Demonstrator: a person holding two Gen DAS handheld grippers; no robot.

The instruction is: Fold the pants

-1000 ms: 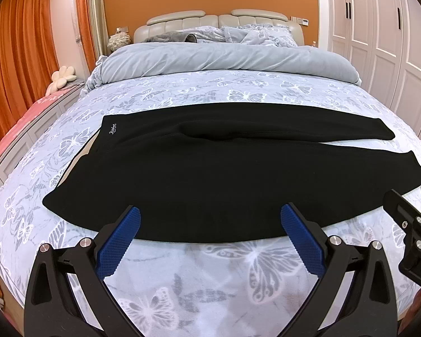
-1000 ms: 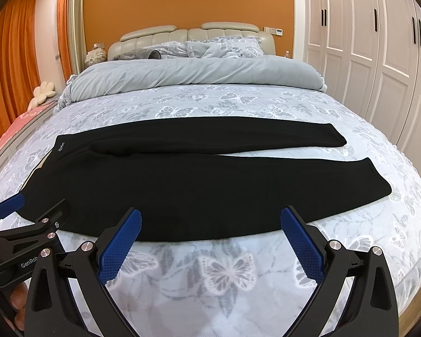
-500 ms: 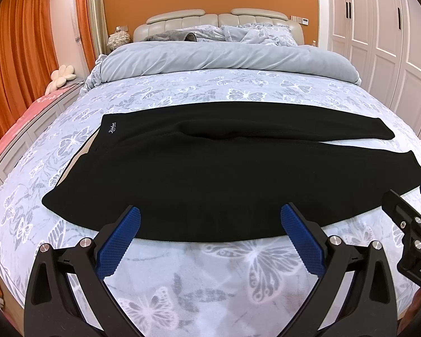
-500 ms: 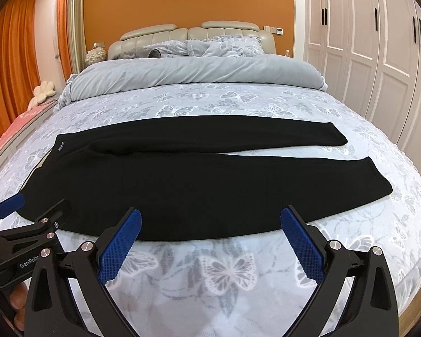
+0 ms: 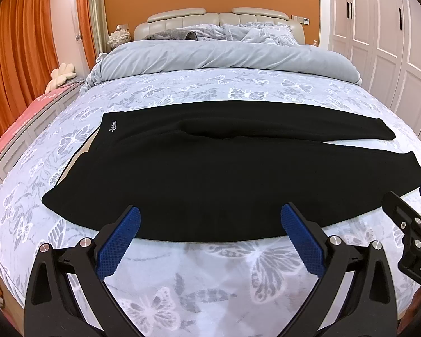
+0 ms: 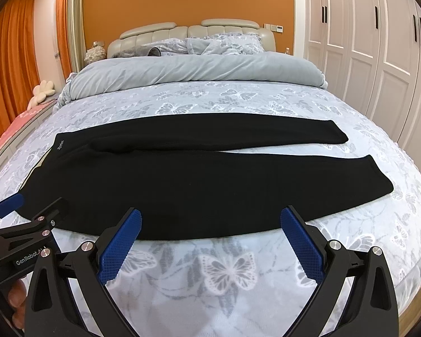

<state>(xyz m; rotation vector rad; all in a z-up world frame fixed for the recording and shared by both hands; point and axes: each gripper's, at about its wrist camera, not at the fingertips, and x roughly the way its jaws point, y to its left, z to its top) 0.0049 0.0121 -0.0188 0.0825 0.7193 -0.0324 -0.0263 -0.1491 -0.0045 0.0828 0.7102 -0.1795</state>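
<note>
Black pants (image 5: 210, 174) (image 6: 188, 179) lie flat across the bed, waistband at the left with a small white logo, both legs stretched to the right with a narrow gap between them. My left gripper (image 5: 210, 224) hovers open just before the near edge of the pants, close to the middle. My right gripper (image 6: 210, 224) is open too, over the near leg's edge. Neither holds anything. Each gripper shows in the other's view: the right one (image 5: 407, 213) at the right edge, the left one (image 6: 31, 210) at the left edge.
The bed (image 5: 210, 280) has a butterfly-print sheet, with a grey duvet (image 5: 224, 56) bunched near the headboard. White wardrobe doors (image 6: 379, 56) line the right side. Orange curtains (image 5: 19, 56) and a pink bench top (image 5: 22, 118) are on the left.
Both views have shifted only very slightly; the pants and both open grippers stay as they were.
</note>
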